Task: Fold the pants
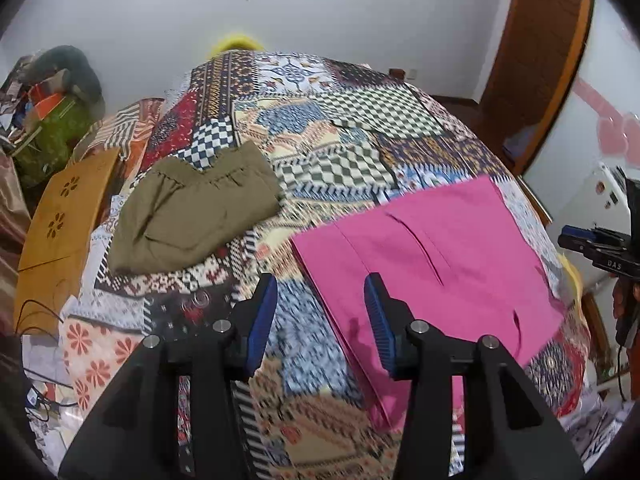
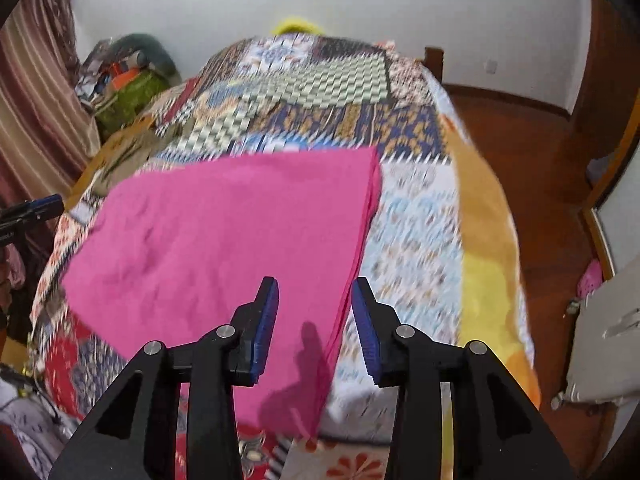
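Lying flat on the patchwork bedspread [image 1: 320,120], the pink pants [image 1: 432,256] are folded into a broad rectangle and serve here as the landmark for everything else. In the left wrist view the left gripper [image 1: 321,316] hangs above the bed just off the pants' near-left edge; its blue-padded fingers [image 1: 262,320] are spread apart and grasp nothing, with the right-hand pad over the pink cloth and the left-hand pad over bare bedspread. In the right wrist view the right gripper [image 2: 315,324] hovers over the pants' [image 2: 224,240] near-right corner, its fingers [image 2: 266,324] likewise released and empty, one pad above the pink fabric and the other just past its stacked right edge. Whether either gripper touches the cloth cannot be told.

Left of the pants and a little farther up the bed, apart from them, lies a folded olive-green garment [image 1: 192,216] with a gathered waistband. Beyond that garment, off the bed's left side, stands an orange-brown wooden panel [image 1: 64,224] with flower-shaped cutouts, and behind it a heap of bags and clutter [image 1: 52,112]. To the right of the pants the bedspread gives way to a yellow and orange border [image 2: 484,248], then to a wooden floor [image 2: 532,144]
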Demonstrator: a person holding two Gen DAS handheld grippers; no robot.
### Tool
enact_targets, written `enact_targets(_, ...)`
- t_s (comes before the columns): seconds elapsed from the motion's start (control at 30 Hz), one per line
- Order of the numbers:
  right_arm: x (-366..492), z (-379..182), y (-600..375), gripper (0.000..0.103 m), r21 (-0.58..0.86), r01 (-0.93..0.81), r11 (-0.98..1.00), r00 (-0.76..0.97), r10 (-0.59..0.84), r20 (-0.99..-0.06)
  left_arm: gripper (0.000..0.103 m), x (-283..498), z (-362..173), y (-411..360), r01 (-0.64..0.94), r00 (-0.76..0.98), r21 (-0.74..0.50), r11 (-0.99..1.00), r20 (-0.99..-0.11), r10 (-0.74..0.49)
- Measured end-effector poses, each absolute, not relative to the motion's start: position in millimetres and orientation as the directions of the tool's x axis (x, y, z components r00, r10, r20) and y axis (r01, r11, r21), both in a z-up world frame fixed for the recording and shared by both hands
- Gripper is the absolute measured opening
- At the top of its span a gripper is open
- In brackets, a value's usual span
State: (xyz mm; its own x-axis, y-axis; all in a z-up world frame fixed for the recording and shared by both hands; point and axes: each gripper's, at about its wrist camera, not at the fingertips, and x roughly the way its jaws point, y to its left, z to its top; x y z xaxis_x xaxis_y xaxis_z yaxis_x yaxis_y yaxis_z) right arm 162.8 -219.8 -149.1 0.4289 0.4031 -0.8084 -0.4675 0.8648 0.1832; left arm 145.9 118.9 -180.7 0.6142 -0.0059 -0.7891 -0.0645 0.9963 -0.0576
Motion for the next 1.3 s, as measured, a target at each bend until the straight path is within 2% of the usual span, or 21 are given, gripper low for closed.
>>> enact_targets(0.67,249.9,-175.9,-201.7,0.035,0.167,-0.419,0.893,0.452,0.365,-0.814,0.045,227.8,-251.3,146.1,-0.092,0.484,-0.132,0.987,-0.872,-0.072)
enact_targets(0.8,265.6,-188.6,-202.1,0.041,0.169,-0.406,0.898,0.443,0.355,-0.823,0.045,230.5,-261.6,145.1,-0.082,0.473,-0.158,0.984,-0.875,-0.101)
enact_targets(1.0,281.9,-203.7,-199.8,0.041,0.175,-0.404,0.898,0.421,0.353,-0.836,0.045,235.0,-265.3,147.2,-0.075,0.471,-0.195,0.978,-0.871,-0.138)
enact_targets(1.03,284.0,-205.5,-199.3,0.041,0.176,-0.405,0.897,0.419,0.354,-0.837,0.044,235.8,-265.7,147.5,-0.074,0.471,-0.204,0.976,-0.870,-0.146)
enact_targets(1.1,288.0,-208.3,-198.3,0.041,0.180,-0.406,0.896,0.416,0.357,-0.836,0.031,238.0,-267.2,148.1,-0.067,0.472,-0.226,0.972,-0.866,-0.168)
enact_targets(1.3,294.4,-211.1,-194.1,0.041,0.190,-0.426,0.884,0.429,0.383,-0.818,0.013,242.0,-262.7,139.2,-0.060,0.504,-0.134,0.989,-0.859,-0.086)
